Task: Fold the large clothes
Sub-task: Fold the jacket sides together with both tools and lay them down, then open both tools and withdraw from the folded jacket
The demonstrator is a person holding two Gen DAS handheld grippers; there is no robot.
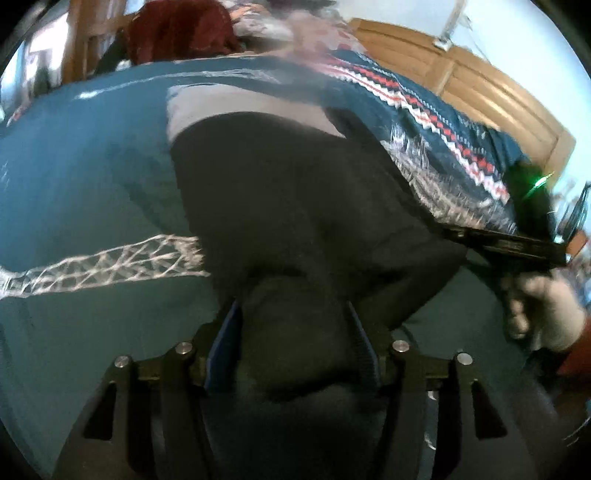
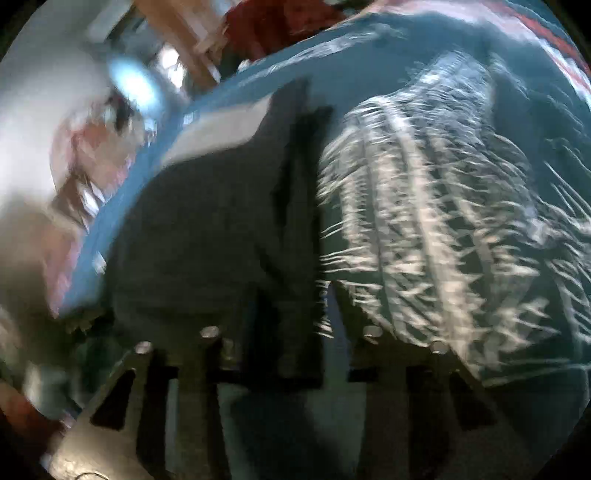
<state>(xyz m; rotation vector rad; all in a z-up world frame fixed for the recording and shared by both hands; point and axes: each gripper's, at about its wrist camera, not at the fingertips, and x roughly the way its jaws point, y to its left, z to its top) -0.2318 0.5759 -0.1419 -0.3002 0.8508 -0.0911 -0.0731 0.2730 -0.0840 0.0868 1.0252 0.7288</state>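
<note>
Bunched dark garment fills the left gripper, clamped between its fingers to lift a fold off the teal blanket; the right gripper, beside it, seems to pinch another edge.

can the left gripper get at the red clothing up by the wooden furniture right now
Probably not: the left gripper is clamped on the dark garment, and the red clothing lies well beyond it across the teal patterned blanket.
</note>
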